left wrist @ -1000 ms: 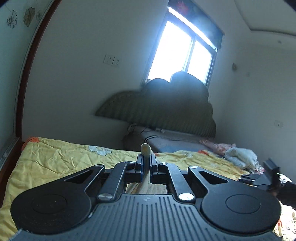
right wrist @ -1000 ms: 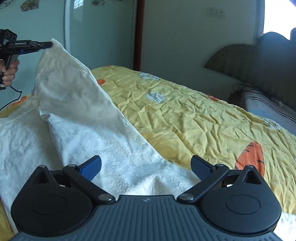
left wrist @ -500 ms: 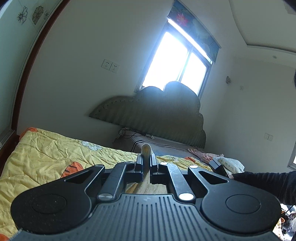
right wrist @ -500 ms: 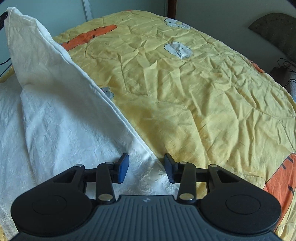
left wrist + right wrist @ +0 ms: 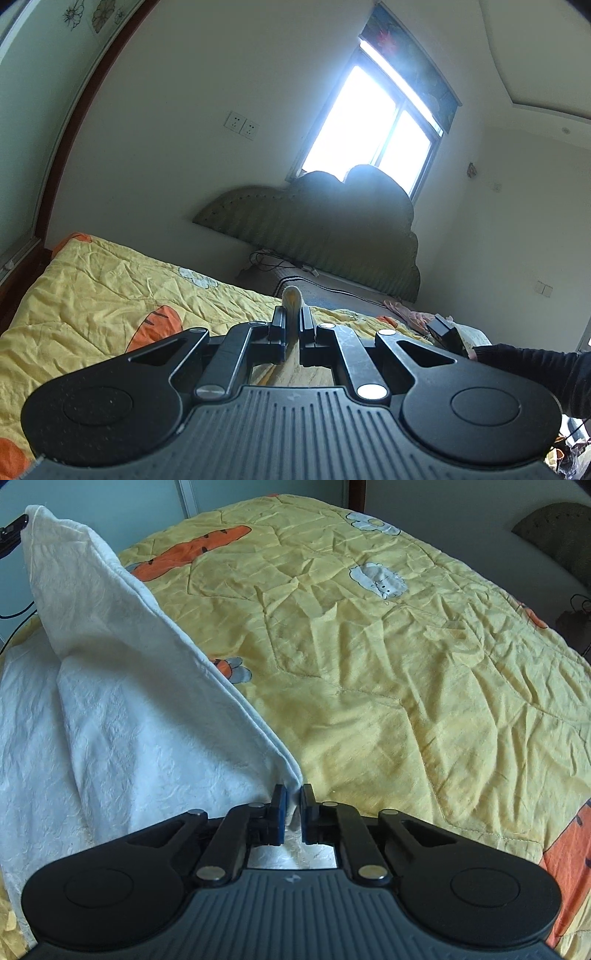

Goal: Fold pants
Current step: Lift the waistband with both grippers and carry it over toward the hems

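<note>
The white pants [image 5: 122,701] lie on the left of the yellow quilt [image 5: 406,683], with one edge lifted in a taut line. My right gripper [image 5: 293,794] is shut on the near end of that edge, low over the bed. My left gripper [image 5: 291,317] is shut on the far corner; a cream tuft of the pants [image 5: 291,297] sticks out between its fingers. In the right wrist view the left gripper's tip [image 5: 13,530] holds that corner high at the top left. The right gripper [image 5: 445,334] shows at the right in the left wrist view.
The yellow quilt [image 5: 92,291] with orange carrot prints covers the bed. A dark padded headboard [image 5: 332,225] stands under a bright window [image 5: 373,122]. Pink and white clothes [image 5: 410,314] lie near the headboard. A dark sleeve [image 5: 535,365] reaches in at the right.
My right gripper has closed from wide open onto the near edge of the pants. My left gripper kept its grip on the corner and tilted its view upward.
</note>
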